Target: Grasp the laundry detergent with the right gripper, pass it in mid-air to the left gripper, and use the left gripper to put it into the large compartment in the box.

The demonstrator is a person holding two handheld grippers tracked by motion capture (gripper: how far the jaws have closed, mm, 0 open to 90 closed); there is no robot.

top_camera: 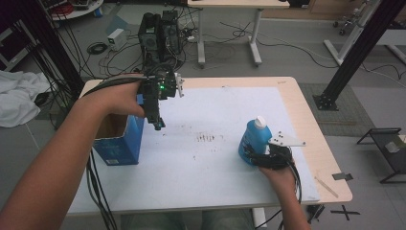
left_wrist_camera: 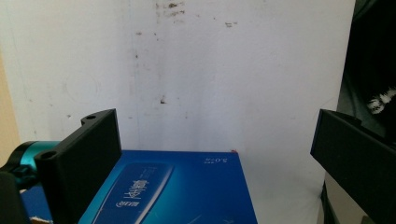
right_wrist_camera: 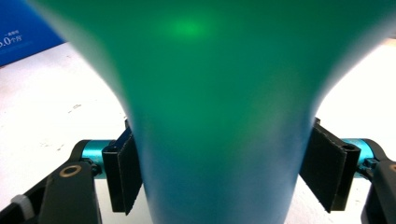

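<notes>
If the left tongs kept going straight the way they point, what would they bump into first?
Probably the blue box. The left tongs are open and point down, with the box's top edge just below them and the white table sheet beyond. Depth is hard to judge.

Both forearms are seen bare, no sleeves worn; black jaws on teal fittings are carried by the left gripper (left_wrist_camera: 212,154) and right gripper (right_wrist_camera: 219,172), black cables trailing.
</notes>
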